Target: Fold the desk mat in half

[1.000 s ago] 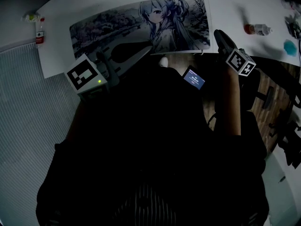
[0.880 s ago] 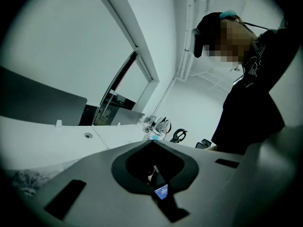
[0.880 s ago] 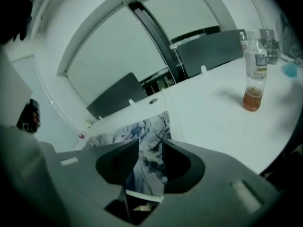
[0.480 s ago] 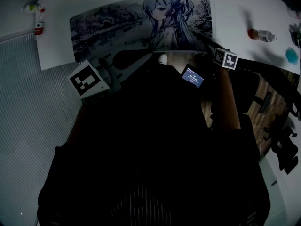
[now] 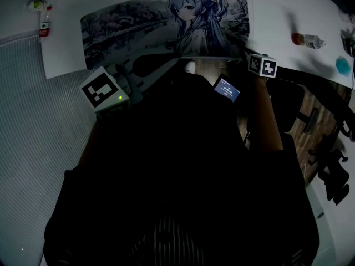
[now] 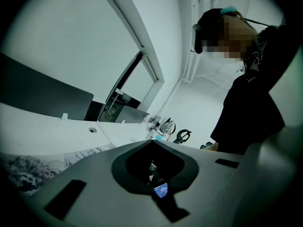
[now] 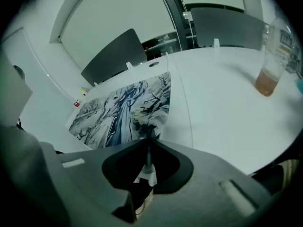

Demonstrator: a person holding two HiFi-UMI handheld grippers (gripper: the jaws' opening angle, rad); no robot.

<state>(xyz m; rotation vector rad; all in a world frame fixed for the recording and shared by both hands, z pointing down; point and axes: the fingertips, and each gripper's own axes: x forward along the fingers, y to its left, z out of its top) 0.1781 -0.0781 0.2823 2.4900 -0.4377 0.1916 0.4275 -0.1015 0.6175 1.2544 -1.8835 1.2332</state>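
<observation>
Desk mat [image 5: 144, 26], printed with a grey drawn figure and a wintry street, lies flat and unfolded along the near edge of the white worktop [image 5: 277, 10], which fills the upper part of the head view; the mat runs from the upper left to just right of the middle of that frame. Below it, the person's dark clothing [image 5: 183, 176] takes up most of the lower frame. A wooden floor [image 5: 310, 121] and a dark office chair [image 5: 333, 165] show at the right edge. The left gripper [image 6: 151, 142] hangs at the middle left of the head view, just off the worktop's near edge and below the mat's lower left part. In its own view the jaw tips meet with nothing between them, and it points out over the worktop rather than down at it. The right gripper [image 7: 149, 139] sits at the mat's lower right corner, tilted down onto it. Its jaws have just been closing, and in its own view they stand narrow, pinched on that corner, the mat's thin edge showing between the pads. A clear bottle [image 7: 272, 56] with orange liquid in its bottom stands on the bare worktop at the upper right, well apart from the mat. A small device with a lit blue screen [image 5: 227, 89] shows near the middle of the head view, below the mat's edge. A teal object [image 5: 343, 65] lies at the far right edge, too small to tell what it is.
</observation>
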